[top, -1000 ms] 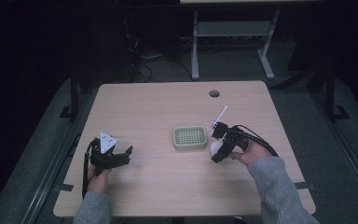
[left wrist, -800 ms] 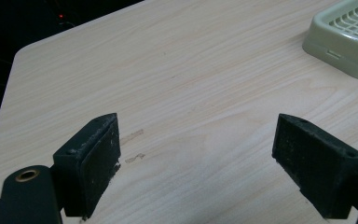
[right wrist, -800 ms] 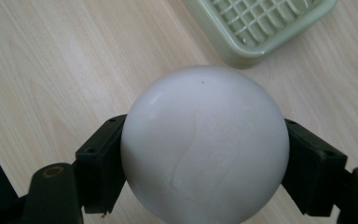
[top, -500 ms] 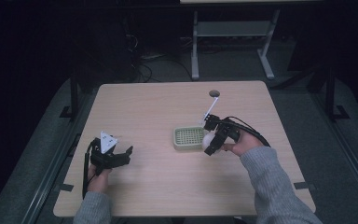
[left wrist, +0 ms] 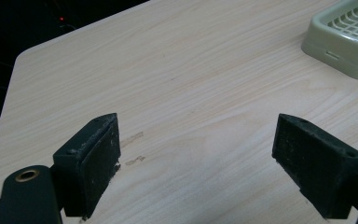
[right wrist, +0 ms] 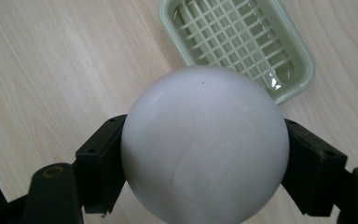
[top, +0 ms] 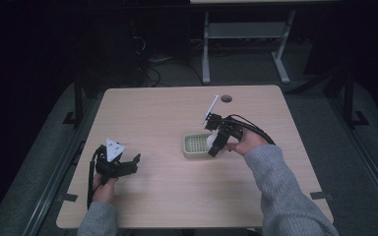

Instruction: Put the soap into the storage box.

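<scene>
- Right gripper [top: 215, 143] is up over the table [top: 167, 123], clamped on a white ball [right wrist: 204, 144], one jaw pressed to each side of it.
- In the high view that ball [top: 210, 141] sits right at the near right edge of the green tray [top: 191, 146], over its rim.
- From the right gripper view, the ball hangs in front of the camera with the tray [right wrist: 289, 88] beyond and below it, slatted floor showing, nothing lying in it that I can see.
- Whether the ball touches the tray cannot be told from here; the right gripper view suggests it hangs clear above the wood.
- The tray itself lies flat, a little right of the table's middle.
- The person's right hand [top: 246, 143] wraps the gripper from behind, grey sleeve [top: 280, 187] running back to the near edge, cable looping off toward the far side.
- Left gripper [top: 123, 166] is well apart, down near the near left corner, held low in the left hand [top: 103, 187].
- Its jaws stand wide, nothing between them but bare wood, as the left gripper view [left wrist: 196, 154] shows.
- That same view catches a corner of the tray [left wrist: 345, 37] at upper right, well off from the jaws.
- A round cable hole [top: 226, 99] sits at the far edge of the table, beyond the right gripper.
</scene>
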`<control>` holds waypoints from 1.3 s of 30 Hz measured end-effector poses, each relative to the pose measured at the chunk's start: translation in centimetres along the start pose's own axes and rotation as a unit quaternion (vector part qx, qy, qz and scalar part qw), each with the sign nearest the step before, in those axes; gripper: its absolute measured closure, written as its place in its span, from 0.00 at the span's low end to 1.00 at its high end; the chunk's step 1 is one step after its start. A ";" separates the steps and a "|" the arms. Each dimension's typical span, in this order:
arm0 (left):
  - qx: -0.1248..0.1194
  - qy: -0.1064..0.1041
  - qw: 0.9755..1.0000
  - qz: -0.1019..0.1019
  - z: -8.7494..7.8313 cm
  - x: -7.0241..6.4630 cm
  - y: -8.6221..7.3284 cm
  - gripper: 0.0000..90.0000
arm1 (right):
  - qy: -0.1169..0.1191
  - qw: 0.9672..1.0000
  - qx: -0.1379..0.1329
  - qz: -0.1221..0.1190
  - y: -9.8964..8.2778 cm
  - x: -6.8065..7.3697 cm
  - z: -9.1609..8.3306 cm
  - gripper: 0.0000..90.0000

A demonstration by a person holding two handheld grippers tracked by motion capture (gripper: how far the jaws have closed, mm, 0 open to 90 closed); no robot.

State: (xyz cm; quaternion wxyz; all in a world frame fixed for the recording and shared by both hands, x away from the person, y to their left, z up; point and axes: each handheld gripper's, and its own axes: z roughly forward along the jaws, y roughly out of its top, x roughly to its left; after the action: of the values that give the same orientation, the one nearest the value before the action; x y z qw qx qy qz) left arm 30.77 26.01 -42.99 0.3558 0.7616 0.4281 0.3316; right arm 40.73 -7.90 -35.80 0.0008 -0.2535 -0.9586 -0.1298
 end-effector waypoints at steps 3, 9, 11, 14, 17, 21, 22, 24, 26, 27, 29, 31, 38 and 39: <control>0.001 0.001 1.000 0.006 0.0 -0.1 0.0 0.16 | 0.002 1.000 -0.002 0.000 0.4 -0.1 0.1 0.26; 0.002 0.002 1.000 0.010 0.1 -0.2 0.0 0.16 | -0.003 1.000 0.007 -0.002 1.0 -0.4 0.4 0.26; 0.001 0.001 1.000 0.009 0.1 -0.2 0.0 0.16 | -0.003 1.000 0.006 -0.002 1.2 -0.4 0.4 0.26; -0.001 0.001 1.000 0.008 0.1 -0.1 0.0 0.17 | -0.001 1.000 0.006 0.000 1.5 -0.5 0.4 0.26; -0.003 0.002 1.000 0.006 0.1 -0.1 0.0 0.17 | -0.003 1.000 0.008 0.000 1.9 -0.7 0.3 0.26; -0.002 0.001 1.000 0.009 0.0 -0.1 0.0 0.17 | -0.001 1.000 0.003 -0.001 2.3 -0.8 0.4 0.26; -0.002 0.001 1.000 0.010 0.0 -0.2 0.1 0.17 | 0.002 1.000 0.002 -0.001 2.4 -0.9 0.5 0.26; -0.002 0.002 1.000 0.009 0.1 -0.2 0.1 0.17 | 0.005 1.000 0.007 -0.001 2.6 -1.0 0.7 0.26; 0.000 0.001 1.000 0.008 0.1 -0.1 0.0 0.17 | 0.005 1.000 0.010 0.001 2.7 -1.0 0.9 0.26; -0.001 0.002 1.000 0.008 0.1 -0.1 0.0 0.16 | 0.006 1.000 0.013 0.000 2.8 -1.1 1.0 0.26; 0.000 0.002 1.000 0.008 0.0 -0.1 0.0 0.16 | 0.004 1.000 0.015 0.001 3.0 -1.2 1.0 0.26; -0.001 0.002 1.000 0.008 0.0 -0.1 0.0 0.16 | 0.007 1.000 0.015 0.003 3.3 -1.4 1.0 0.26; -0.004 0.002 1.000 0.007 0.0 -0.1 0.0 0.16 | 0.005 1.000 0.014 0.003 4.1 -1.7 0.8 0.26; -0.005 0.002 1.000 0.006 0.0 -0.1 0.0 0.17 | 0.001 1.000 0.016 0.000 4.2 -1.7 0.8 0.26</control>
State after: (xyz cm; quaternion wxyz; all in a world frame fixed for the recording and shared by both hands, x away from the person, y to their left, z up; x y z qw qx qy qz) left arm 30.76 25.89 -42.99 0.3565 0.7619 0.4225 0.3374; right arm 44.34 -5.04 -35.64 0.0060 -0.2537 -0.9604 -0.1151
